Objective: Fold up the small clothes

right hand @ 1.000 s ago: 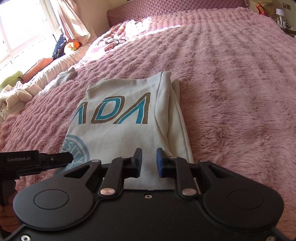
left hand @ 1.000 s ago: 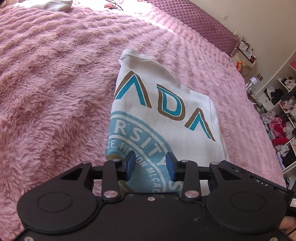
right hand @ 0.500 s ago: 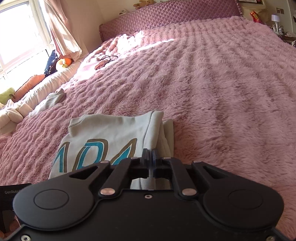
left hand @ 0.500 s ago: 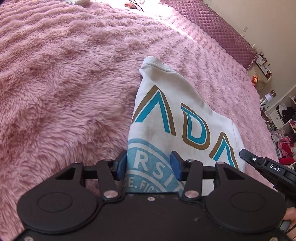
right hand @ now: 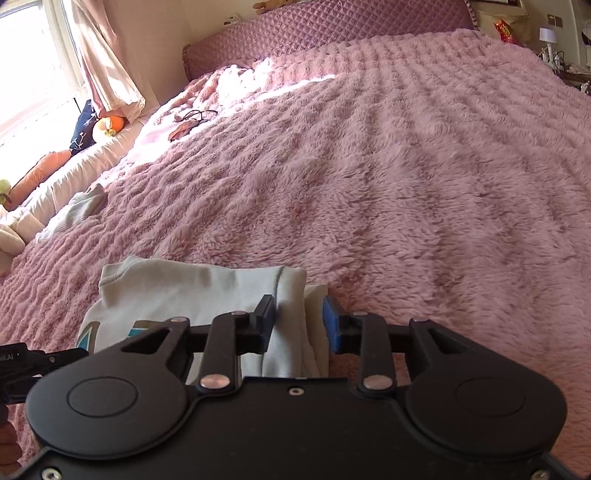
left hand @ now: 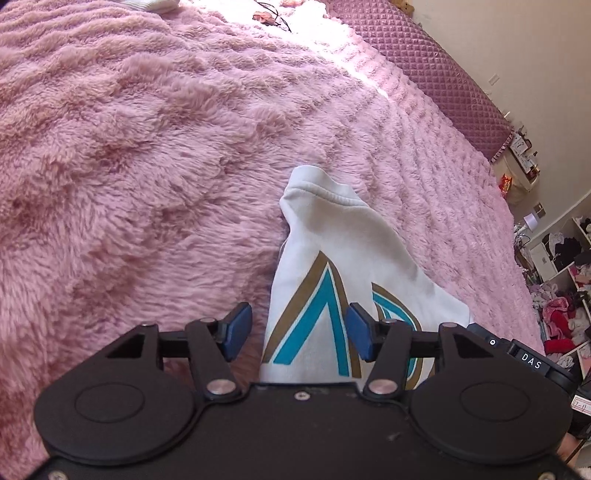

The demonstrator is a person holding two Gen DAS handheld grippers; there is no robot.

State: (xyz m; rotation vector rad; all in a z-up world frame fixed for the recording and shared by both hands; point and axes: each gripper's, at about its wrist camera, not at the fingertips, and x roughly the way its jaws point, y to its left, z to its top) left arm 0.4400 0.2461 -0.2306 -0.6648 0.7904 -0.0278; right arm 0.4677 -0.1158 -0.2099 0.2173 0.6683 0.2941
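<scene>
Sweatshirt (left hand: 332,254) lies folded on the fleecy blanket (left hand: 147,147) — both left gripper (left hand: 299,328) and right gripper (right hand: 298,321), jaws just opening, grip nothing; a snagging pad could undo the fold.

A fluffy pink blanket (left hand: 147,155) is covering the bed, with a quilted mauve headboard (right hand: 332,26) showing a diamond pattern. The white garment (left hand: 332,236) is displaying teal letters edged in brown, and the black grippers are showing blue pads (left hand: 236,328).
</scene>
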